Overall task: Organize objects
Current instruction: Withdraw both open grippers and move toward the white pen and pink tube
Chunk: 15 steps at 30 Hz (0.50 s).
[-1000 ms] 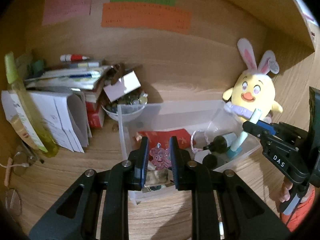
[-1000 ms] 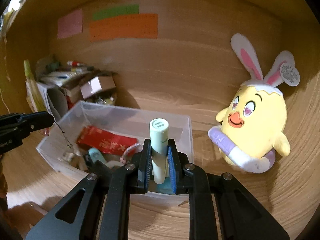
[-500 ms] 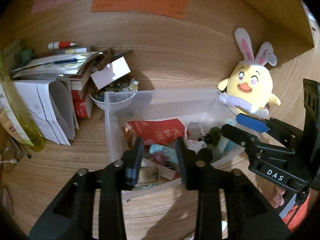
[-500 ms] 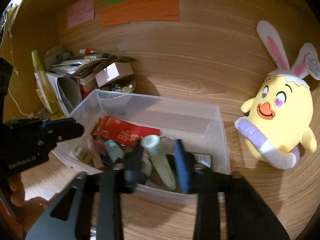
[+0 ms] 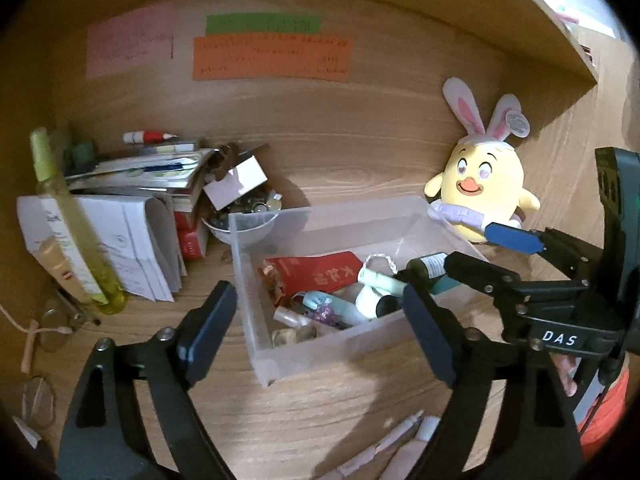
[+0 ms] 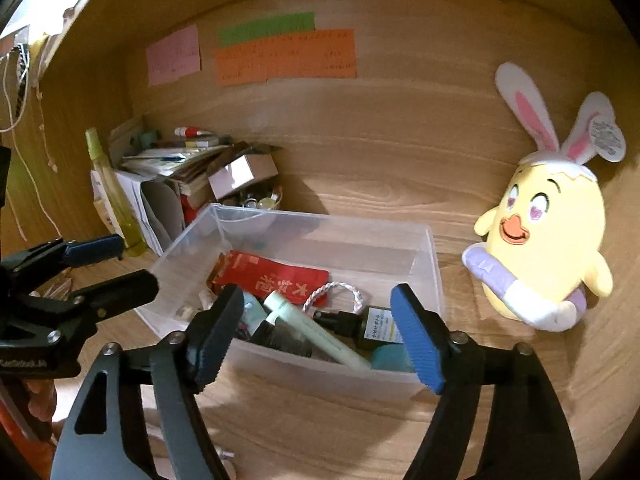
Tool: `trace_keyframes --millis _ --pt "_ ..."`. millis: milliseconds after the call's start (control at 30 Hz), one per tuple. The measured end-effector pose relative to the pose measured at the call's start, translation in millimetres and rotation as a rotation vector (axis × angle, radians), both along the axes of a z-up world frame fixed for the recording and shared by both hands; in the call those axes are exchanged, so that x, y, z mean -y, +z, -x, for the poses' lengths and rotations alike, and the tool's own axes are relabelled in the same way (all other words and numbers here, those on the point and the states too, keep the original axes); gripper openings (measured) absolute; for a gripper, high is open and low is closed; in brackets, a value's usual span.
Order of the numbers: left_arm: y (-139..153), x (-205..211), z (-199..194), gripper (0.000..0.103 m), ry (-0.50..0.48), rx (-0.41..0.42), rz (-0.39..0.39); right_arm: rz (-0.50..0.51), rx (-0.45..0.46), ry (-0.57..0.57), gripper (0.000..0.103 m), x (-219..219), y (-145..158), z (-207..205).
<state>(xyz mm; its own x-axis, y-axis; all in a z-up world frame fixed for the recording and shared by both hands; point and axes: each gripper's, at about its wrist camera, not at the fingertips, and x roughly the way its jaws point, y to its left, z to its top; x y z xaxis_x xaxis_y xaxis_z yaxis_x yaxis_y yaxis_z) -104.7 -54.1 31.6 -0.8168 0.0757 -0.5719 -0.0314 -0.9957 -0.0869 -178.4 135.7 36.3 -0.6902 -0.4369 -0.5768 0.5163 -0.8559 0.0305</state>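
Note:
A clear plastic bin (image 5: 320, 360) (image 6: 332, 372) stands on the wooden shelf. In it lie a pale green tube (image 6: 312, 324) (image 5: 380, 280), a pink charm (image 5: 324, 314), a red packet (image 5: 320, 272) (image 6: 268, 278) and a dark bottle (image 6: 360, 322). My left gripper (image 5: 318, 294) (image 6: 136, 262) hovers over the bin's near left corner, its jaws opening, with nothing gripped. My right gripper (image 6: 316, 300) (image 5: 470, 246) hangs over the bin's near right side, its jaws also opening and empty.
A yellow plush chick (image 5: 480, 184) (image 6: 548, 232) with rabbit ears sits right of the bin. A pile of papers and books (image 5: 120, 240), a yellow-green bottle (image 5: 68, 216) and a small bowl (image 5: 244, 228) crowd the left. Pens (image 5: 392, 440) and glasses (image 5: 40, 396) lie nearer the front.
The right gripper let go of the pale green tube, which now lies in the bin. The left gripper released the pink charm into the bin. Both opened wide and drew back.

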Motion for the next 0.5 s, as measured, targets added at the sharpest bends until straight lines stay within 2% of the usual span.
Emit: trace_keyframes --millis 300,500 --pt "-18 6 -31 0.091 0.018 0.053 0.018 -0.03 0.021 0.025 0.075 -3 -12 -39" --pt "-41 15 -46 0.091 0.039 0.118 0.01 -0.03 0.104 0.052 0.076 -1 -35 -60"
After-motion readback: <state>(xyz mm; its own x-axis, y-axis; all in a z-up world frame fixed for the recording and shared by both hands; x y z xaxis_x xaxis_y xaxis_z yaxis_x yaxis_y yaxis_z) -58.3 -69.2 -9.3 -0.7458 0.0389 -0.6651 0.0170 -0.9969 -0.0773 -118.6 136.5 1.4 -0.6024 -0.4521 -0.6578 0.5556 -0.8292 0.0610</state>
